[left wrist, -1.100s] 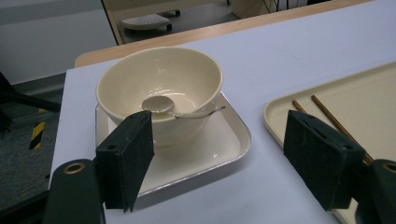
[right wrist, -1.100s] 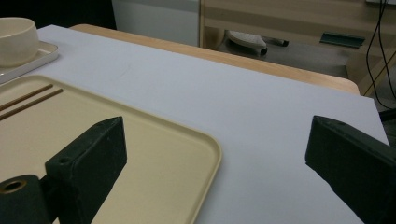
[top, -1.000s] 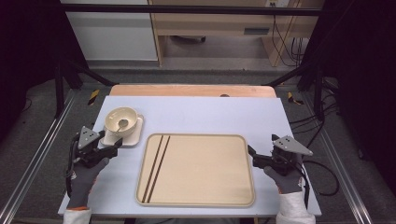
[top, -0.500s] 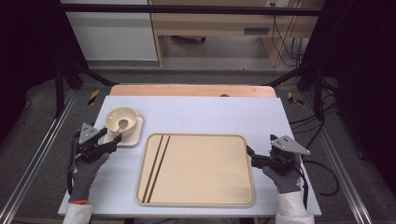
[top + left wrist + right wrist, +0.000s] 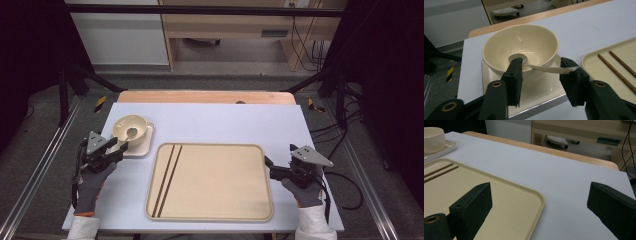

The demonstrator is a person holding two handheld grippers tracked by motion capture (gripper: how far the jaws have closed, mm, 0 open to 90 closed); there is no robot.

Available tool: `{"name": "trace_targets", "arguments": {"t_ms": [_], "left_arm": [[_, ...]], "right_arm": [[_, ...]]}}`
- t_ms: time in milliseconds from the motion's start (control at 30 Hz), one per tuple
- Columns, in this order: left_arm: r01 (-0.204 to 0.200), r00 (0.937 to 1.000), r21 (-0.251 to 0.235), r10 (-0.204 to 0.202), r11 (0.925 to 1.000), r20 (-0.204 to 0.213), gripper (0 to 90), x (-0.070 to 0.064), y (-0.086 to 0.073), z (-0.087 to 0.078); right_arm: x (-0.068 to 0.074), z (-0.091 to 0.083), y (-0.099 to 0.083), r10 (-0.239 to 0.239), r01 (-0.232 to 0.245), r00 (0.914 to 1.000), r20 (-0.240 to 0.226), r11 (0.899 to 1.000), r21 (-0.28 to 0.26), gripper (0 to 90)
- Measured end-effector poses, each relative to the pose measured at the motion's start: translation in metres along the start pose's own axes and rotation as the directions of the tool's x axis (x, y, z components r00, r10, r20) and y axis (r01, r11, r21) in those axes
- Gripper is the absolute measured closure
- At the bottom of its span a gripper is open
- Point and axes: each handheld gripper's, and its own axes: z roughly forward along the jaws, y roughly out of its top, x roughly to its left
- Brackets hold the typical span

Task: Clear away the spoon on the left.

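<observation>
Both tongs are sitting wide apart, the left tongs (image 5: 541,82) around the spoon (image 5: 544,67) at the bowl's (image 5: 520,47) six o'clock, the right tongs (image 5: 539,212) over the tray's (image 5: 499,202) corner.

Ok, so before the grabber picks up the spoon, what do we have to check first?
1. Left gripper open: ok.
2. Spoon handle between its jaws: ok, it pokes over the bowl rim.
3. Bowl upright on the square plate: ok.
4. Right gripper open, out of the way: ok, beside the tray edge.
5. Room on the tray beside the chopsticks: ok.
6. Jaws low enough to pinch: cannot tell.
</observation>
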Motion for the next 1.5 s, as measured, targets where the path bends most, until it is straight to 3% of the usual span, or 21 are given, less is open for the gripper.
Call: {"name": "trace_targets", "arguments": {"t_ms": [67,267,400,500,633,1500], "left_arm": [[0.0,0.9999,-0.009,0.0,1.0,0.016,58.9,0.0,0.0,0.0],[-0.02,0.9997,-0.015,0.02,0.9997,0.013,63.6,-0.005,0.002,0.001],[0.013,0.9997,-0.013,-0.013,0.9998,0.023,66.8,-0.003,0.002,0.0],[0.014,0.9997,-0.011,-0.014,0.9998,0.021,70.7,-0.003,0.002,-0.001],[-0.004,0.9999,-0.002,0.004,1.0,0.011,73.4,-0.006,0.002,0.0],[-0.007,0.9992,-0.003,0.007,1.0,-0.038,87.1,-0.01,0.005,-0.006]], "right_arm": [[0.0,0.0,0.0,-0.004,0.004,1.0,0.0,1.0,0.002,6.3],[0.001,0.002,0.0,-0.005,0.005,1.0,0.0,1.0,0.005,6.4],[0.001,0.002,0.0,-0.007,0.007,1.0,-0.001,1.0,0.005,6.4],[0.001,0.002,0.0,-0.006,0.006,1.0,-0.002,1.0,0.006,6.5],[0.001,0.002,0.0,-0.006,0.006,1.0,-0.001,1.0,0.006,6.5],[0.001,0.002,-0.001,-0.006,0.006,1.0,0.0,1.0,0.005,6.6]]}}
